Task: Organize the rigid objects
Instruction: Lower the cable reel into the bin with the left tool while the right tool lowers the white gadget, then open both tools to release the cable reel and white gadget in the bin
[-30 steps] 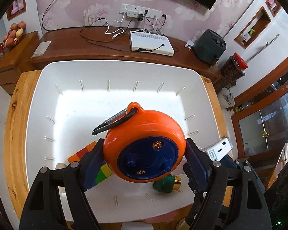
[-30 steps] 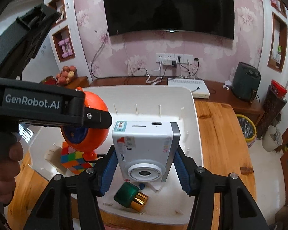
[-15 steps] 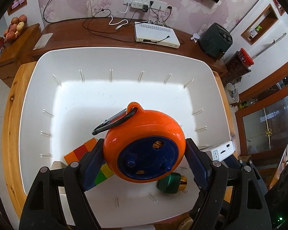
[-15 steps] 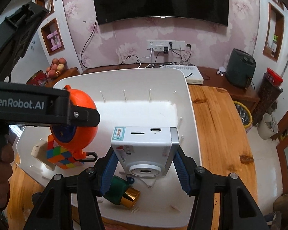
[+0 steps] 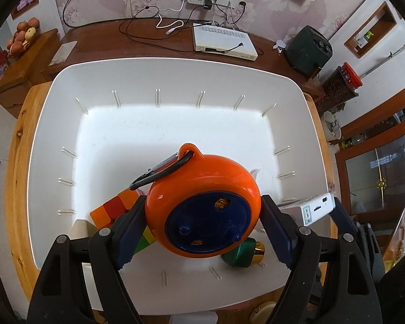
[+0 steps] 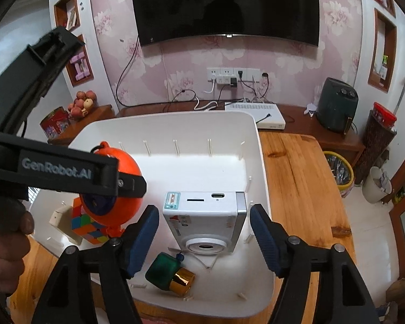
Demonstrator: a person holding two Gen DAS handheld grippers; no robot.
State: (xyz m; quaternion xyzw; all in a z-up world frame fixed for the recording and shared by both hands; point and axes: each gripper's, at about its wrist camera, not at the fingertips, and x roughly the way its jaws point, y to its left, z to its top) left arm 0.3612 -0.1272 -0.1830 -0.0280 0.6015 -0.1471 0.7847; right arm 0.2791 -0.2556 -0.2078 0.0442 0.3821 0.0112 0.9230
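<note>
While the right gripper [image 6: 204,236] has its jaws spread clear of the white camera [image 6: 206,220], which sits in the white bin [image 6: 264,189], the left gripper [image 5: 202,222] clamps the orange ball [image 5: 202,202] above it, apparently for dropping.

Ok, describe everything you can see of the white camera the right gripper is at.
The white camera is a compact, boxy body of glossy plastic with a silver side edge. Its round lens faces the right wrist view; the upturned side shows a slot, a small port and a cassette sticker. It sits tilted inside the white bin, near the right wall, above the green bottle with gold cap. The right gripper is open, its blue pads apart from the camera on both sides.
</note>
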